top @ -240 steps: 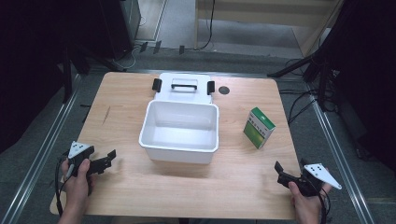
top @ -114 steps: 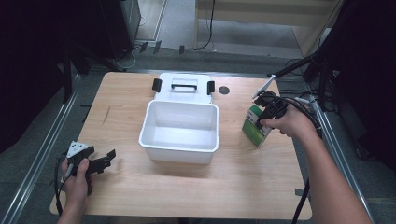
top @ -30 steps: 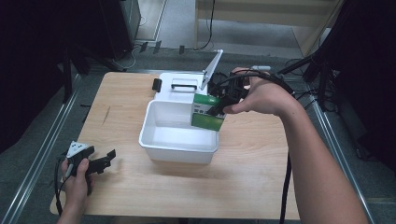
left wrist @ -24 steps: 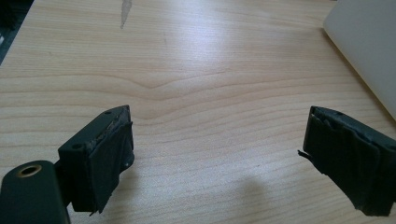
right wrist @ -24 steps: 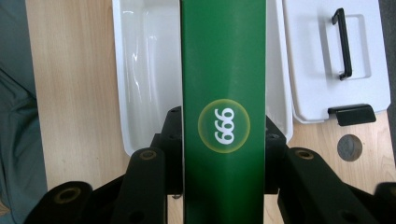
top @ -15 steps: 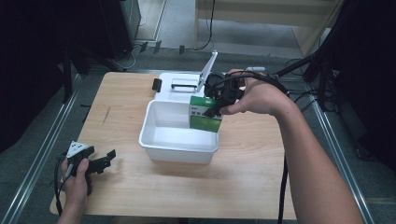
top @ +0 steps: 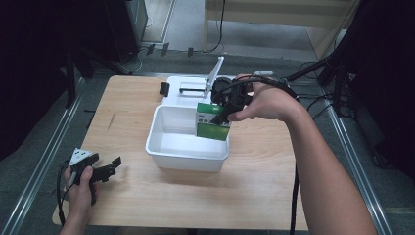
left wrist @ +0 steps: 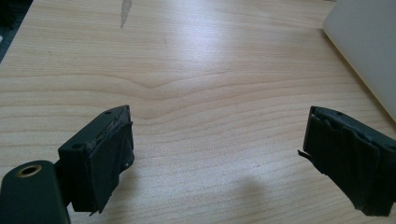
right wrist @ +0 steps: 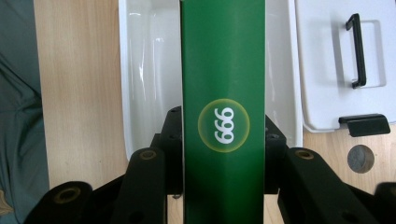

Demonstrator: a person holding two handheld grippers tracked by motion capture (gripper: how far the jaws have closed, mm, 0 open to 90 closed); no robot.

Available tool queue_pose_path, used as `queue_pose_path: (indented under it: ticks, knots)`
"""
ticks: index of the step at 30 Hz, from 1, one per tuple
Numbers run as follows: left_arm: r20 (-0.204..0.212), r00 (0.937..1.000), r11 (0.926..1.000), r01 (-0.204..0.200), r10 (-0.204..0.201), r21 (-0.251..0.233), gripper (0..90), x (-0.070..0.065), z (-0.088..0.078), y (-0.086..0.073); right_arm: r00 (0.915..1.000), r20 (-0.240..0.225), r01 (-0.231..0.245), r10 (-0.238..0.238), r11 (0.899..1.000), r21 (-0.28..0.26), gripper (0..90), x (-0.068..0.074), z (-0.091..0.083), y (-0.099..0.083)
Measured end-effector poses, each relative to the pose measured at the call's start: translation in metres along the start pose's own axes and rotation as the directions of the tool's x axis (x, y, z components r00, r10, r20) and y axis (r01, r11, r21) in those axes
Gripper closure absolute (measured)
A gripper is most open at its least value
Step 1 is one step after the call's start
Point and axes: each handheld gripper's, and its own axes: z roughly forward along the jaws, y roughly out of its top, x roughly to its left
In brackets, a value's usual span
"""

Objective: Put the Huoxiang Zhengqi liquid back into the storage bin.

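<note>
A small green cardboard box (top: 213,126) with a white "999" printed in a pale circle was held clamped between the jaws of the right gripper (top: 226,105), which was carried above the right-hand end of an open white rectangular plastic tub (top: 166,147). In the high view the box was seen over the tub's far right corner, its lower part inside the rim line; whether it touched the bottom could not be told. In the right gripper view the green box (right wrist: 223,107) ran straight up the middle of the frame, with a black jaw pressed against each of its sides and the white tub (right wrist: 140,70) lying beneath it.

Beyond the tub, the white plastic lid (top: 188,88) with a black handle and black side clips was lying flat on the light wooden table (top: 274,196), just behind the tub's far wall. A round dark hole (right wrist: 360,158) in the tabletop was seen near the lid's clip.

The left gripper (top: 105,170) was rested low at the near left corner of the table, well apart from the tub. Its jaws were spread wide, with nothing but bare wood (left wrist: 210,93) between them.
</note>
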Motion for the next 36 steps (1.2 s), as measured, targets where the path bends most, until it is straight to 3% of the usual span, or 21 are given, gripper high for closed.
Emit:
queue_pose_path:
  ticks: [8, 14, 17, 36]
  knots:
    - [-0.001, 1.0, 1.0, 0.002, -0.002, -0.002, 9.2, 0.0, 0.0, 0.0, 1.0, -0.009, 0.002, -0.002, 1.0, -0.001, 64.4, -0.002, 0.008, -0.004]
    - [-0.001, 1.0, 1.0, 0.0, 0.0, -0.002, 9.2, 0.0, 0.0, 0.0, 0.9991, -0.023, 0.035, -0.035, 0.999, 0.007, 64.3, -0.001, 0.02, -0.006]
    - [-0.001, 1.0, 1.0, 0.0, 0.0, -0.002, 9.2, 0.0, 0.0, 0.0, 0.9978, -0.033, 0.058, -0.058, 0.998, 0.01, 64.3, -0.001, 0.029, -0.008]
    - [-0.002, 1.0, 1.0, 0.0, 0.0, -0.005, 9.2, 0.0, 0.0, 0.0, 0.9965, -0.051, 0.069, -0.067, 0.997, 0.043, 64.1, -0.001, 0.079, -0.019]
